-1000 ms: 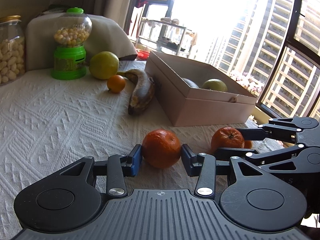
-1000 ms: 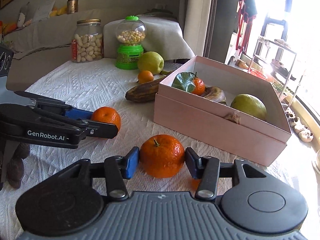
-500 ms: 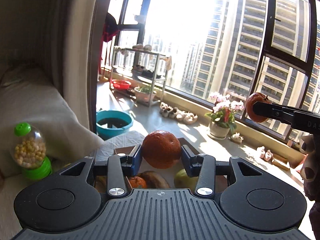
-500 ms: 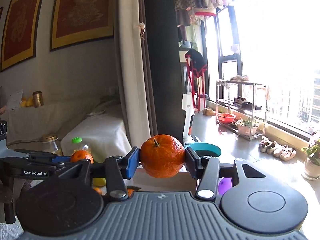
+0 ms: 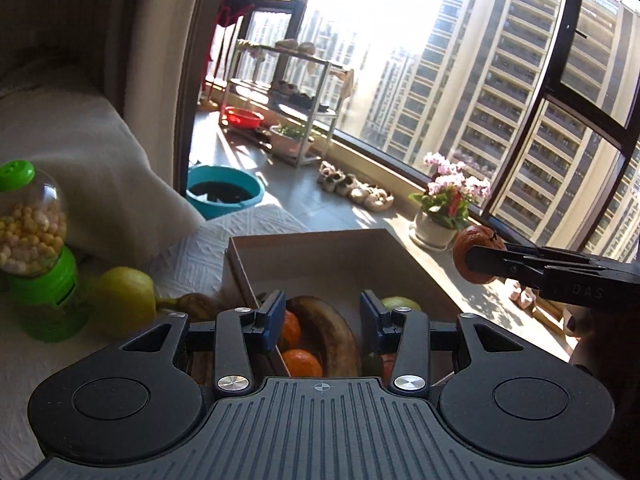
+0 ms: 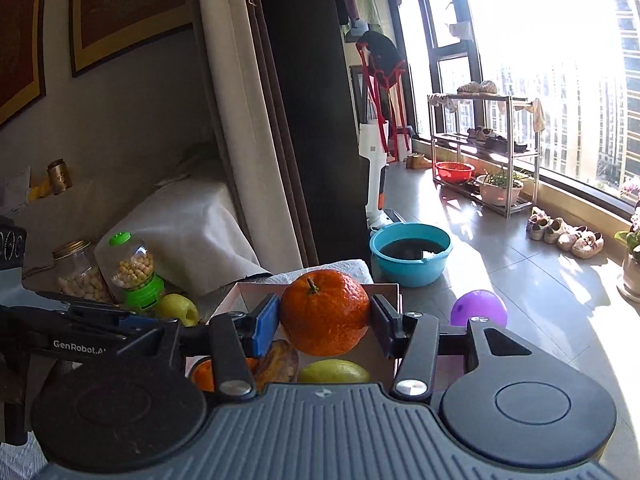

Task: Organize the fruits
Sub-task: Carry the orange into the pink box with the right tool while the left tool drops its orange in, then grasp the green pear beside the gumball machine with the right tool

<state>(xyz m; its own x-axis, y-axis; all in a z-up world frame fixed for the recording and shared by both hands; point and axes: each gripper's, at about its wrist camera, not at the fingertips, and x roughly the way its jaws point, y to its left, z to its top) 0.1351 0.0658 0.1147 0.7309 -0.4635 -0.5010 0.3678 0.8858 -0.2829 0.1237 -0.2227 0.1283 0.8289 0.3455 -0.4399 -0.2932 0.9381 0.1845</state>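
1. Orange mandarin with a short green stem (image 6: 325, 312) sits pinched between the blue pads of the right gripper (image 6: 325, 322), held in the air over the open pink cardboard box (image 5: 320, 250).
2. Left gripper (image 5: 320, 320) hangs above that box with nothing between its jaws, which are closing.
3. Inside lie a brown overripe banana (image 5: 332, 336), small oranges (image 5: 302, 362) and a green apple (image 5: 400, 304).
4. Beside the box, on the white textured tablecloth (image 5: 200, 256), rests a yellow-green pear-like fruit (image 5: 124, 300) near a green candy dispenser (image 5: 36, 252).
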